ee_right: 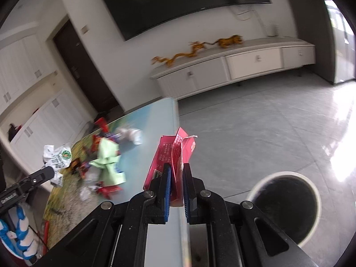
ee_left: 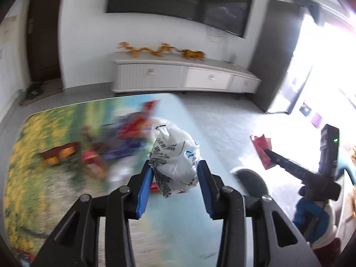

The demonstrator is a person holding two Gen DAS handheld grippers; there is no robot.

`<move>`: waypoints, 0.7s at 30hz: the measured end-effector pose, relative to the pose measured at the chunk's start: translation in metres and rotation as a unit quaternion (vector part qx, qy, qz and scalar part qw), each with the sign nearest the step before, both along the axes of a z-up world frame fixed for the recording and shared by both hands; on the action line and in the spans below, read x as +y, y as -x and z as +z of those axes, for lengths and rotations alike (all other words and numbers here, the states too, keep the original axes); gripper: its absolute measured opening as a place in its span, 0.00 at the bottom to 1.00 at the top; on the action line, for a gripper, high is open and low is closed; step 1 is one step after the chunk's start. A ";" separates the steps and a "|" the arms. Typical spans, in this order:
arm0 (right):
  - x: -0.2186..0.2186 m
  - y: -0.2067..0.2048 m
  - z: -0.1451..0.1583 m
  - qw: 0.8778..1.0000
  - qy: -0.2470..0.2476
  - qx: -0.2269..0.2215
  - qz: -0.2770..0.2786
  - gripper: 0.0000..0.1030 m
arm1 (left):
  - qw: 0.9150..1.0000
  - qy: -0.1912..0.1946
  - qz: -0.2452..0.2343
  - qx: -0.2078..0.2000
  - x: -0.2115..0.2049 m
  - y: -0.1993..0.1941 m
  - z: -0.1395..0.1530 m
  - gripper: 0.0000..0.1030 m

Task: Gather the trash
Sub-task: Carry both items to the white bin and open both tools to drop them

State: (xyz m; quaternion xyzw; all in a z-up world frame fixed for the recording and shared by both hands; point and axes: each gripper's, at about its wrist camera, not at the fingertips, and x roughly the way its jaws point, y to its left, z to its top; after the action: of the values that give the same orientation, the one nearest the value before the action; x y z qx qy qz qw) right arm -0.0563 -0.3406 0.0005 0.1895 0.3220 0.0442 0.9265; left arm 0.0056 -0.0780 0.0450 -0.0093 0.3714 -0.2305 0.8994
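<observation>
My left gripper (ee_left: 175, 169) is shut on a crumpled white printed plastic bag (ee_left: 175, 158) and holds it above the table; it also shows in the right wrist view (ee_right: 56, 158). My right gripper (ee_right: 176, 171) is shut on a flattened pink carton (ee_right: 175, 151), held past the table's right edge; the carton shows in the left wrist view too (ee_left: 262, 150). A round white bin with a dark inside (ee_right: 287, 202) stands on the floor to the right below it.
The table (ee_right: 155, 129) has a picture cloth and carries several scraps: a pale green bag (ee_right: 109, 162), red wrappers (ee_right: 110, 190), crumpled white paper (ee_right: 133, 134). A white TV cabinet (ee_right: 233, 69) stands against the far wall. Grey tiled floor lies to the right.
</observation>
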 end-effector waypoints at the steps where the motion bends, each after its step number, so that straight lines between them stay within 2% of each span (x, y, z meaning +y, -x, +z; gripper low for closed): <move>1: -0.012 0.005 -0.002 1.000 0.000 0.002 -0.013 0.09 | 1.000 0.000 -0.016 0.001 -0.016 0.001 0.001 0.37; 8: -0.092 0.037 -0.036 0.993 -0.011 0.042 -0.107 0.09 | 0.992 -0.005 -0.121 0.022 -0.125 0.008 -0.006 0.37; 15: -0.148 0.052 -0.076 0.981 -0.037 0.090 -0.166 0.13 | 0.980 -0.023 -0.188 0.063 -0.222 0.005 -0.038 0.40; 18: -0.162 0.052 -0.088 0.977 -0.043 0.103 -0.180 0.21 | 0.975 -0.024 -0.204 0.082 -0.254 -0.002 -0.055 0.45; 20: -0.166 0.051 -0.095 0.974 -0.046 0.110 -0.191 0.38 | 0.972 -0.022 -0.214 0.097 -0.269 -0.006 -0.064 0.49; 21: -0.170 0.052 -0.098 0.973 -0.047 0.111 -0.195 0.41 | 0.970 -0.020 -0.218 0.105 -0.276 -0.008 -0.068 0.50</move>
State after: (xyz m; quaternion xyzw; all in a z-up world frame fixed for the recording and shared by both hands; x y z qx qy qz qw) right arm -0.1084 -0.5102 -0.0973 0.2958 0.3776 -0.1437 0.8656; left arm 0.0136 -0.3542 -0.0230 0.0654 0.4611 -0.4113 0.7835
